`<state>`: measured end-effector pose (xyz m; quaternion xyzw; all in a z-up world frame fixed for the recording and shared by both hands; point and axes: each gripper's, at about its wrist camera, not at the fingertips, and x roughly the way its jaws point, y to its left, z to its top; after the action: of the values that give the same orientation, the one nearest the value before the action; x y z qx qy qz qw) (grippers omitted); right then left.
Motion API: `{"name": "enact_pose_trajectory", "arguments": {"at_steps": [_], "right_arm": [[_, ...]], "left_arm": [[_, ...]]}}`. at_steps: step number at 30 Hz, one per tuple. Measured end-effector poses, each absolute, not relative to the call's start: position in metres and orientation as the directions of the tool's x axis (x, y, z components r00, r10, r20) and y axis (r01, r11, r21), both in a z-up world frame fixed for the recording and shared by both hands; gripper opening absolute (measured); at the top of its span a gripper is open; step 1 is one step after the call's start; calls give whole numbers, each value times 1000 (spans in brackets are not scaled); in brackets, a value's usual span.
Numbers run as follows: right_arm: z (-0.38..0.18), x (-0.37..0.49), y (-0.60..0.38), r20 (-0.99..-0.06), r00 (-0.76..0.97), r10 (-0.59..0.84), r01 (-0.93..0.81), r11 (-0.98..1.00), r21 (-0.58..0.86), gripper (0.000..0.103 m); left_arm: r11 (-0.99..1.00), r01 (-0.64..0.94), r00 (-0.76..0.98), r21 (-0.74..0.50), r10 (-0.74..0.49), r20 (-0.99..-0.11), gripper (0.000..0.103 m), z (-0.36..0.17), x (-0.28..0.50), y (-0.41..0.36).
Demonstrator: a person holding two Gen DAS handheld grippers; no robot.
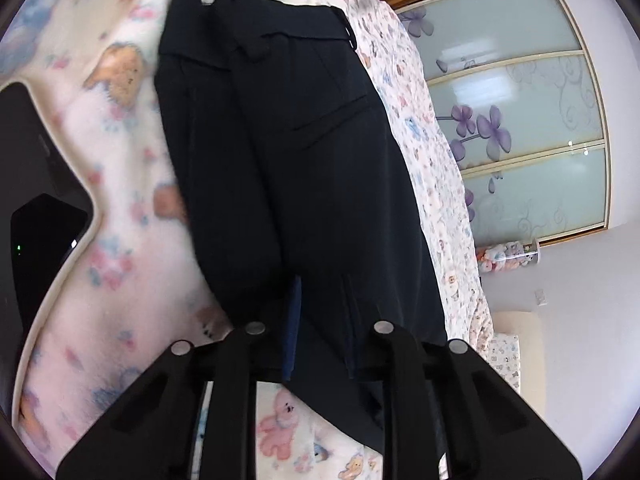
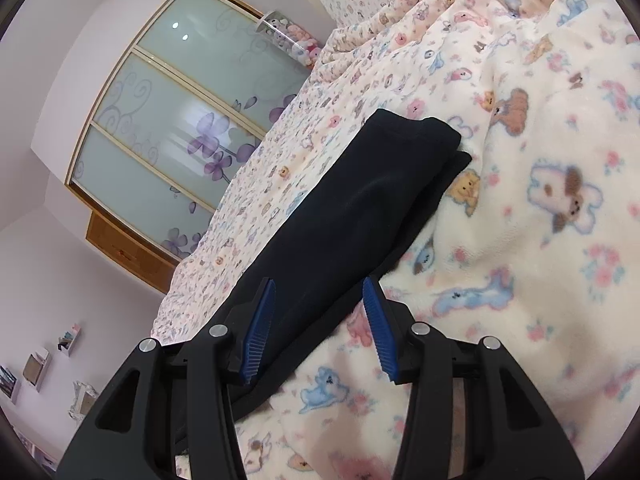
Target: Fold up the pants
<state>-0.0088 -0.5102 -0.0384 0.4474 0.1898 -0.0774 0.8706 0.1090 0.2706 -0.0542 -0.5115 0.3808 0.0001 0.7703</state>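
Dark navy pants [image 1: 288, 152] lie on a fleece blanket with a cartoon animal print [image 1: 120, 184]. In the left wrist view the waistband and a back pocket are at the far end, and the near part of the cloth runs into my left gripper [image 1: 320, 316]. Its fingers are buried in the fabric and it is shut on the pants. In the right wrist view the pants [image 2: 360, 208] lie as a long folded strip. My right gripper [image 2: 320, 320] is open, its blue pads [image 2: 260, 328] spread on both sides of the near end of the strip.
The blanket covers a bed [image 2: 520, 240]. A wardrobe with frosted glass doors and purple flowers [image 1: 520, 120] stands beside the bed. Plush toys [image 2: 292, 36] sit near the bed's corner. A dark device [image 1: 36, 184] is at the left edge of the left wrist view.
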Motion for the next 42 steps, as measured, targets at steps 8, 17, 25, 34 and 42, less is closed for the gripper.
{"name": "enact_pose_trajectory", "arguments": {"at_steps": [8,17,25,34,42], "right_arm": [[-36,-15,-500,-393,919,36,291,612,735,48],[-36,-10,-491,-396,916,68,272,622,734,48],[-37,-10,-484,-393,915,87,255,629,735,48],[-27,2,-465,-367,910,190,177,623,762,48],[-40,25,-468,-383,871,309,209,473,856,52]], "left_arm": [[469,-434,685,-769,-383,-620,44,-41,109,264],[415,-428,707,-803,-400,-584,49,-56,142,282],[520,-369,756,-770,-314,-574,6,-35,125,281],[596,-364,784,-715,-219,-581,3,-32,83,278],[611,-316,803,-726,-235,-547,42,-38,73,271]]}}
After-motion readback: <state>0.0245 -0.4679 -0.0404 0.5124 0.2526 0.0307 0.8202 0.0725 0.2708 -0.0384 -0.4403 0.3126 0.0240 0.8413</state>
